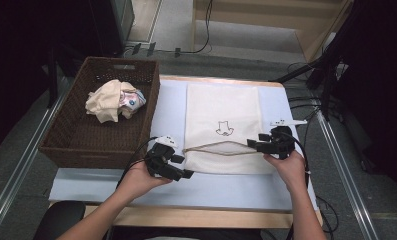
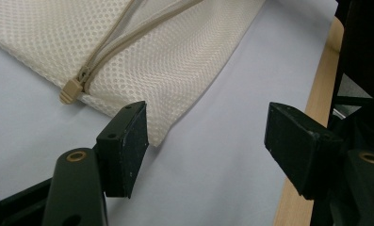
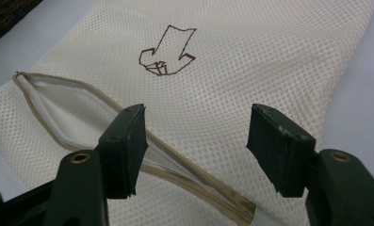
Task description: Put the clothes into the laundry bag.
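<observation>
Mesh laundry bag [image 1: 222, 112] lies flat on the pale blue mat [image 1: 211, 190], zipper [image 1: 221, 148] gaping near its front edge; it looks light, limp and snag-prone, best pinched at the zipper hem. Left gripper [image 1: 182, 167] and right gripper [image 1: 253, 145] both stand apart, holding nothing

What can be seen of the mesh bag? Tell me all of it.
The mesh bag is cream, of fine netted fabric, lying flat on the pale blue mat beside the basket. A small brown outline figure is stitched on its face. A tan zipper runs across near the person's edge and gapes open, its pull at the left end. The left gripper and right gripper stand open at its two near corners, gripping nothing.
</observation>
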A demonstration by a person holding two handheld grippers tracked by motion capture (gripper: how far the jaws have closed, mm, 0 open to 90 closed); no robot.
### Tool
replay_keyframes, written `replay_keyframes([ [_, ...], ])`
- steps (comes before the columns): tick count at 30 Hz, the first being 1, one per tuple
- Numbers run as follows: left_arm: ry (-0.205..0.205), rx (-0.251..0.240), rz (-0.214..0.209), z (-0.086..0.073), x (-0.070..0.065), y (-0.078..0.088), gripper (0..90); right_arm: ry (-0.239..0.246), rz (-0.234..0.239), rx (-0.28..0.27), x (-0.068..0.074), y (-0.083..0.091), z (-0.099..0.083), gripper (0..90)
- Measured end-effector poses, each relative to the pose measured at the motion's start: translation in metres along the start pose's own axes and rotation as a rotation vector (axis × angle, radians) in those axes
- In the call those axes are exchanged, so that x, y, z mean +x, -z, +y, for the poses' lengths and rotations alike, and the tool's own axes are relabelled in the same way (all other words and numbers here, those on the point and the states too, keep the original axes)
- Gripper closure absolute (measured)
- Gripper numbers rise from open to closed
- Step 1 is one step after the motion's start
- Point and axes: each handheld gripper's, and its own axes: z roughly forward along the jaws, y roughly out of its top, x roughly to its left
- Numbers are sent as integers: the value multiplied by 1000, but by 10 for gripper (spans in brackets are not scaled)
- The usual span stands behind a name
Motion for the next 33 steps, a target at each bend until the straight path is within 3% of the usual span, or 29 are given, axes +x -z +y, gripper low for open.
replay_keyframes([
  [2,17,13,-3,1,1,0,331,5,-3,-4,0,0,0,382],
  [18,-16,-11,1,0,-2,1,329,28,-15,-65,1,5,-1,379],
  [22,-30,-9,-10,0,-4,-1,324,18,-48,-75,-1,8,-2,419],
  [27,-42,10,-1,0,-7,-4,325,-3,-48,-64,-9,6,-6,411],
  [33,-44,-3,-9,1,-8,-3,321,-23,-63,-52,-16,5,-10,404],
])
